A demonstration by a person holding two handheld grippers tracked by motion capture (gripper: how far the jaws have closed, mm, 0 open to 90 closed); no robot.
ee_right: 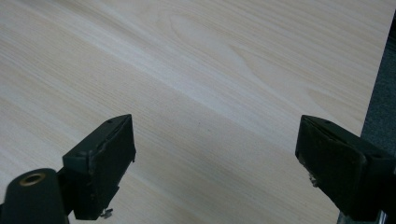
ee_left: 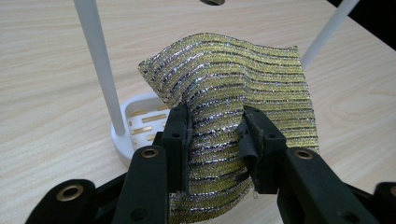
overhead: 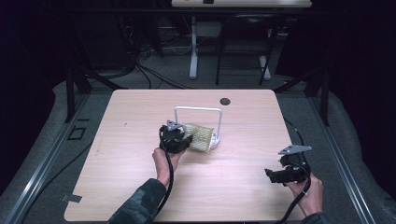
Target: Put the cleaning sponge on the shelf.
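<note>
On a pale wooden table (overhead: 140,186) in a dark room, the left gripper (ee_left: 212,135) clamps its 2 jaws on a gold-and-silver striped mesh cloth (ee_left: 233,88), held up beside a white rack (overhead: 198,112) whose slotted base tray (ee_left: 140,123) holds nothing visible. The right gripper (ee_right: 215,158) hovers near the table's right edge, jaws spread wide.

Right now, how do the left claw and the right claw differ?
The left claw is shut on the gold mesh cloth, while the right claw is wide open and holds nothing. The left claw sits mid-table at the white rack; the right claw is near the table's right edge. Both are black, two-jawed and hand-held.
</note>
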